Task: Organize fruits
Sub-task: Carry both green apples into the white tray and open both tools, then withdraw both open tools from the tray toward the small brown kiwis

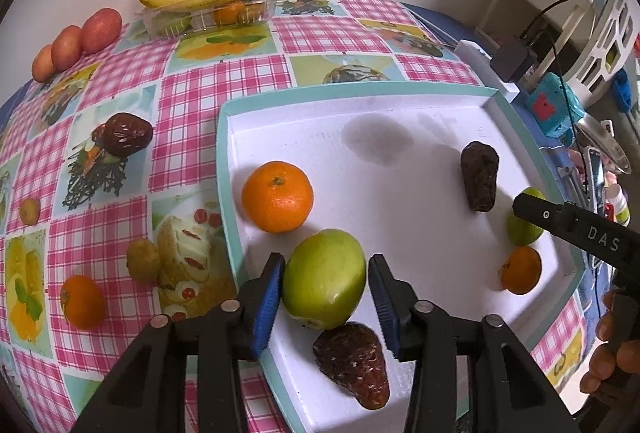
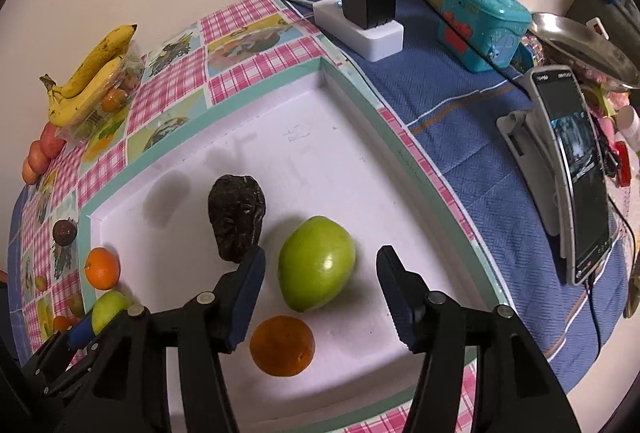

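Two green fruits were framed by parted fingers inside the white tray (image 1: pixel 496 105): the left gripper (image 1: pixel 326 297) around one green fruit (image 1: pixel 325 278) near the tray's front-left corner, the right gripper (image 2: pixel 320 297) around another (image 2: pixel 316 263). Neither was clamped. A centred, gentle squeeze was judged advisable, clear of the neighbouring dates.

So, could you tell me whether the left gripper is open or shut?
Open: the left gripper has its blue pads either side of a green fruit, with gaps visible.
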The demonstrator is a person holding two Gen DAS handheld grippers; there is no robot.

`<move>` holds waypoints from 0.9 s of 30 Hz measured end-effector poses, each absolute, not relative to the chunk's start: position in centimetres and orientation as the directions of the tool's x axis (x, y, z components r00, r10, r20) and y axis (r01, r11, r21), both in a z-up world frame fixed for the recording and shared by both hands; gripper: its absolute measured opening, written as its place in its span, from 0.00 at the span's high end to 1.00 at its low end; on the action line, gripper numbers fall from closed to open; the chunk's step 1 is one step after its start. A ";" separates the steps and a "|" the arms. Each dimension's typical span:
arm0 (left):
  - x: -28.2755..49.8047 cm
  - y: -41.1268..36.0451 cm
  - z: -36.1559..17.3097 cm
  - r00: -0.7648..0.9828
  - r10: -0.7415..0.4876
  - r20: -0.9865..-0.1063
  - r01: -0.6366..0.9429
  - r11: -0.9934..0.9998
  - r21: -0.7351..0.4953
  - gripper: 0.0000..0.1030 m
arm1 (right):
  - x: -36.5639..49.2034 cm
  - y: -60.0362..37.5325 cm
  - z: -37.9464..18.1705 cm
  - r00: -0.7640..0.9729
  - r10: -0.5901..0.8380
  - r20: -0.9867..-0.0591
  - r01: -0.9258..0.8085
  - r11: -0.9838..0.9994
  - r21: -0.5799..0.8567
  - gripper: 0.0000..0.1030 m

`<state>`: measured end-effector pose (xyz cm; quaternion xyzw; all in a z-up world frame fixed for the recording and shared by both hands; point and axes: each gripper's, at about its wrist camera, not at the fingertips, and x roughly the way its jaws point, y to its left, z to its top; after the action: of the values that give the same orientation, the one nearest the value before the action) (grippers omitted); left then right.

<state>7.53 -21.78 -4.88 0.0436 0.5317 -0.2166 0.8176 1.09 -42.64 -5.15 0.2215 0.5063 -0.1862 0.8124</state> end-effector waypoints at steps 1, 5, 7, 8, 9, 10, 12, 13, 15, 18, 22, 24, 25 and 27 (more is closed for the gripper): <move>7.5 -21.7 -4.7 0.340 -0.313 -0.887 0.403 0.900 -0.163 0.50 | 1.1 -42.5 -4.9 0.420 -0.083 -0.904 0.522 0.836 0.166 0.42; 7.4 -21.4 -3.8 0.345 -0.331 -0.878 0.409 0.895 -0.177 0.43 | 1.1 -41.7 -3.7 0.428 -0.105 -0.898 0.500 0.855 0.139 0.42; 7.3 -21.2 -3.1 0.347 -0.344 -0.873 0.411 0.892 -0.188 0.42 | 1.0 -41.4 -3.1 0.430 -0.110 -0.896 0.493 0.860 0.132 0.42; 7.2 -21.2 -2.8 0.348 -0.347 -0.871 0.411 0.891 -0.191 0.40 | 1.0 -41.3 -2.9 0.429 -0.112 -0.896 0.491 0.862 0.128 0.42; 7.2 -21.1 -2.6 0.349 -0.349 -0.870 0.411 0.891 -0.193 0.39 | 0.9 -41.1 -2.7 0.426 -0.118 -0.897 0.488 0.865 0.118 0.42; 7.1 -20.9 -2.3 0.348 -0.353 -0.868 0.411 0.890 -0.198 0.38 | 0.8 -40.9 -2.5 0.424 -0.124 -0.897 0.486 0.867 0.110 0.42; 7.1 -20.6 -1.9 0.347 -0.359 -0.867 0.409 0.889 -0.205 0.37 | 0.6 -40.9 -2.2 0.420 -0.135 -0.897 0.486 0.869 0.096 0.42; 7.1 -20.4 -1.7 0.348 -0.358 -0.867 0.406 0.891 -0.205 0.36 | 0.5 -40.8 -2.1 0.419 -0.139 -0.897 0.489 0.867 0.094 0.42; 7.2 -19.9 -1.3 0.353 -0.351 -0.867 0.395 0.896 -0.201 0.35 | 0.3 -40.9 -1.9 0.420 -0.141 -0.896 0.494 0.864 0.096 0.42; 7.6 -18.5 -0.7 0.359 -0.333 -0.872 0.358 0.912 -0.201 0.34 | 0.1 -40.8 -1.7 0.420 -0.140 -0.897 0.496 0.863 0.098 0.42; 8.3 -15.9 -0.5 0.364 -0.314 -0.877 0.284 0.934 -0.216 0.33 | 0.2 -40.1 -1.8 0.410 -0.136 -0.902 0.493 0.865 0.094 0.42; 8.8 -14.2 -0.3 0.378 -0.299 -0.876 0.240 0.946 -0.219 0.33 | 0.4 -39.7 -1.9 0.410 -0.129 -0.903 0.486 0.869 0.097 0.42; 9.0 -13.6 -0.2 0.384 -0.293 -0.876 0.224 0.949 -0.219 0.33 | 0.6 -39.3 -1.9 0.411 -0.123 -0.903 0.480 0.872 0.099 0.42; 9.3 -12.0 -0.1 0.398 -0.273 -0.876 0.183 0.959 -0.216 0.26 | 1.0 -38.5 -1.9 0.413 -0.113 -0.904 0.468 0.877 0.104 0.42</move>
<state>9.33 -11.98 -0.08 -0.0425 0.5315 -0.1367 0.8349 0.98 -38.51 -1.87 0.1735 0.5124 -0.1766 0.8223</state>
